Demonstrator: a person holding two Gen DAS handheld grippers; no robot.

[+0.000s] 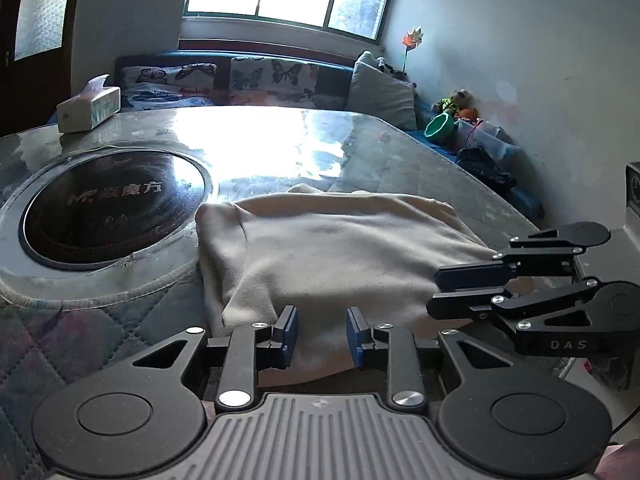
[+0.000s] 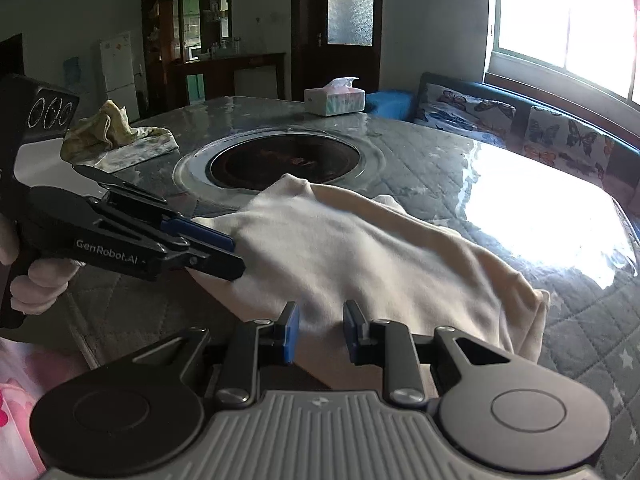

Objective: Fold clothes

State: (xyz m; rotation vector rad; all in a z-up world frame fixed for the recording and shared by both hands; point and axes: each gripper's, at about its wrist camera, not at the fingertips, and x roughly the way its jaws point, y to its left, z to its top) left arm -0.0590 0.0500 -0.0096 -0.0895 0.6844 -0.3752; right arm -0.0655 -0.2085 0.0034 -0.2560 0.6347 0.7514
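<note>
A cream garment (image 1: 332,248) lies folded in a thick pad on the quilted table (image 1: 100,320), just right of the round hob. Its near edge runs up between the blue pads of my left gripper (image 1: 322,336), which is shut on it. At the cloth's right edge my right gripper (image 1: 432,290) comes in from the side and also pinches the fabric. In the right wrist view the garment (image 2: 360,256) spreads ahead. The right gripper (image 2: 320,332) grips its near edge, and the left gripper (image 2: 239,256) bites its left edge, held by a gloved hand (image 2: 36,284).
A dark round hob (image 1: 116,208) is set into the table to the left of the cloth. A tissue box (image 2: 335,100) and a crumpled yellowish rag (image 2: 116,132) sit at the far side. A bench with butterfly cushions (image 1: 240,80) runs under the window. Toys and a green bowl (image 1: 439,126) lie in the corner.
</note>
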